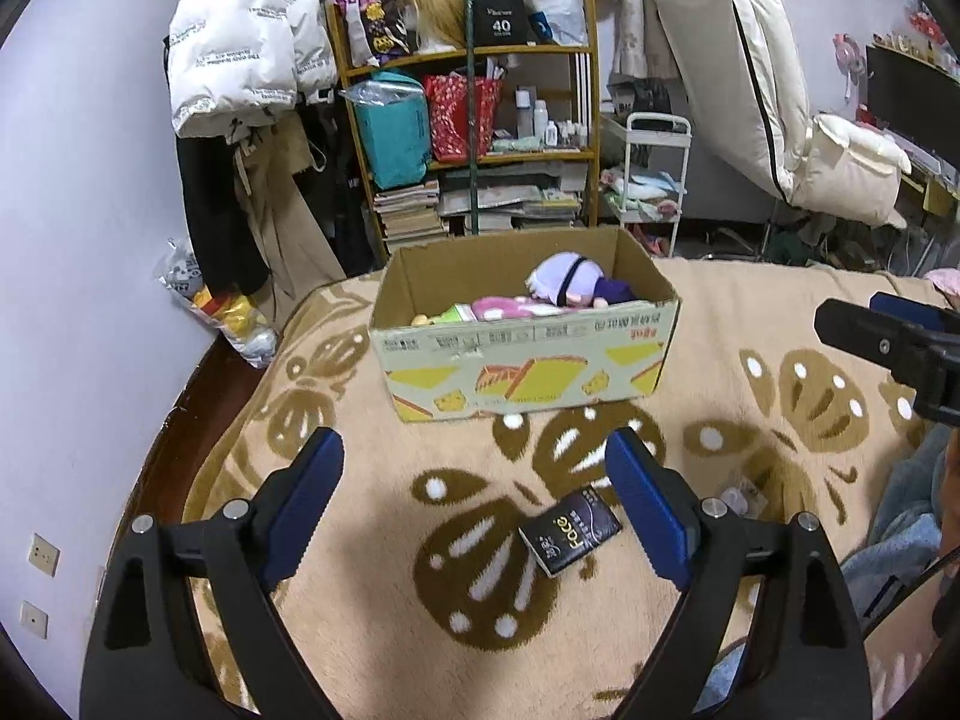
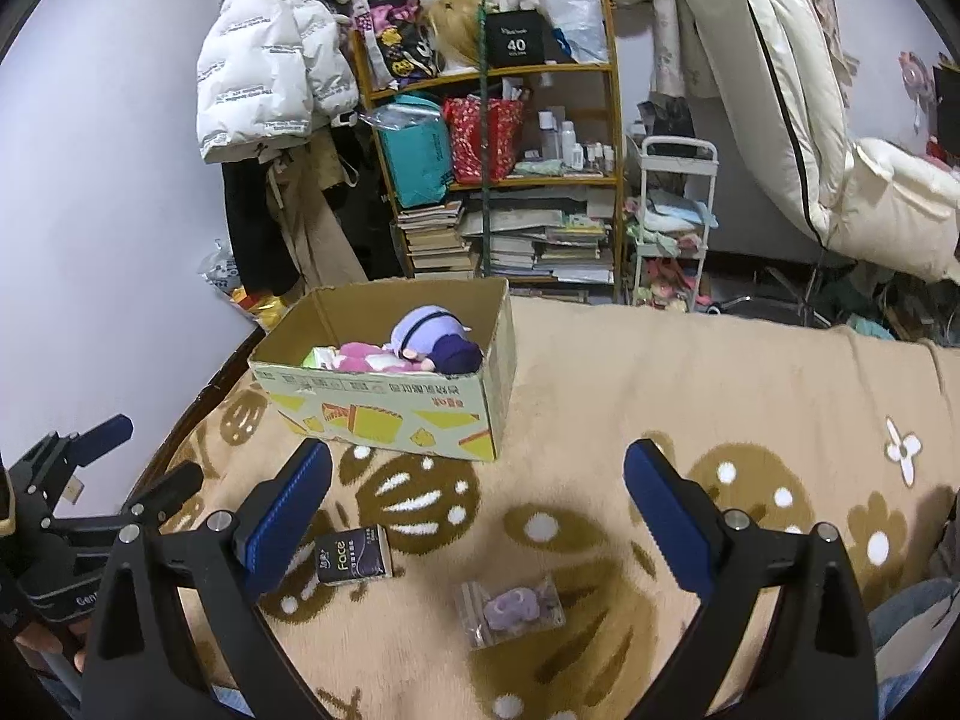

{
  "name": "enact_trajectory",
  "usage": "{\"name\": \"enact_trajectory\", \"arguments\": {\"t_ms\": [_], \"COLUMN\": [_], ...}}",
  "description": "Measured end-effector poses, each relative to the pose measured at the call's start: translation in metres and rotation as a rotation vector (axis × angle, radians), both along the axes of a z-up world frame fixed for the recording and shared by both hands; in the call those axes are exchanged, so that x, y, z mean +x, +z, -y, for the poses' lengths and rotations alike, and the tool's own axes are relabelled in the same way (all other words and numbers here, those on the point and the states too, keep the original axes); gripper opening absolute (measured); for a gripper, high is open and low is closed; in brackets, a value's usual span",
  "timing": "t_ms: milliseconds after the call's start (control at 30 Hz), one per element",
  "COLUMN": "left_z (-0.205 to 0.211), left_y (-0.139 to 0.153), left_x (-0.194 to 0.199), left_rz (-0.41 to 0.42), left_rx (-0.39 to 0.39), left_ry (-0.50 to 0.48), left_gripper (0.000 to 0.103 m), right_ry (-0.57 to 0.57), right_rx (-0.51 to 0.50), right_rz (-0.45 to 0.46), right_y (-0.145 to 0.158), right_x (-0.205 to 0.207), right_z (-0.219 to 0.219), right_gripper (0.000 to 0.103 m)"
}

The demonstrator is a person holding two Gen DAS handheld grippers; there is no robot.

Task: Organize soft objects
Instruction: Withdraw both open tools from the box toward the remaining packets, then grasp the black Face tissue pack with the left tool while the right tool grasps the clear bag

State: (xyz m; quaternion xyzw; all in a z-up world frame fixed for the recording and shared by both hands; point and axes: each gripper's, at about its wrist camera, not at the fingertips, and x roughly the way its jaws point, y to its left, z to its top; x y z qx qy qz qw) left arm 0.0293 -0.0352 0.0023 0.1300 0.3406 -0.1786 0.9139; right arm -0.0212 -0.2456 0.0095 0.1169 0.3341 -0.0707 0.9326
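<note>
Two grippers up, both spread wide with nothing between the pads. Left gripper (image 1: pixel 474 474) hangs over the blanket (image 1: pixel 690 312), blue pads apart; right gripper (image 2: pixel 477 480) likewise.

Cardboard box (image 1: pixel 522 360) sits on the blanket ahead of both, open top, yellow print on the near wall. Inside: purple-haired plush doll (image 1: pixel 570 285) lying at the right end, a pink soft item (image 1: pixel 510 307) beside it, green packet (image 1: pixel 456 315) further left.

On the blanket, outside the box:
- dark tissue pack (image 1: pixel 570 531), marked "Face", lying flat, near the left gripper's right finger in the left wrist view. In the right wrist view it's just beside the right gripper's left finger (image 2: pixel 282 516).
- clear bag with a small purple soft toy (image 2: pixel 510 609), flat on the blanket, between the right gripper's fingers in view, well short of the box. Not touched.

Background: wooden shelf (image 2: pixel 492 180) with bags, bottles, stacked books; white puffer jacket (image 2: pixel 270 72) hanging left of it; white cart (image 2: pixel 678 222) to the right.
</note>
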Motion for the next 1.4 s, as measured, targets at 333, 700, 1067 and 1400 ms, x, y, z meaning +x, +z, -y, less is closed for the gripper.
{"name": "enact_trajectory", "arguments": {"t_ms": [333,700,1067,1400], "left_z": [0.008,0.018,0.039,0.047], "left_y": [-0.028,-0.054,-0.089,-0.128], "left_x": [0.011,0.024,0.034,0.046], "left_rz": [-0.058,-0.089,-0.153,-0.247], "left_rx": [0.036,0.030,0.040,0.063], "left_ry": [-0.002,0.002,-0.023,-0.024], "left_gripper": [0.088,0.088,0.088,0.088], "right_ry": [0.013,0.003,-0.013,-0.031], "right_rx": [0.074,0.078,0.101,0.096], "right_rz": [-0.087,-0.174,-0.263,-0.377], "right_y": [-0.028,-0.055,-0.076,-0.102], "right_x": [0.015,0.037,0.050,0.062], "right_z": [0.007,0.007,0.007,0.008], "right_gripper": [0.102,0.102,0.102,0.102]}}
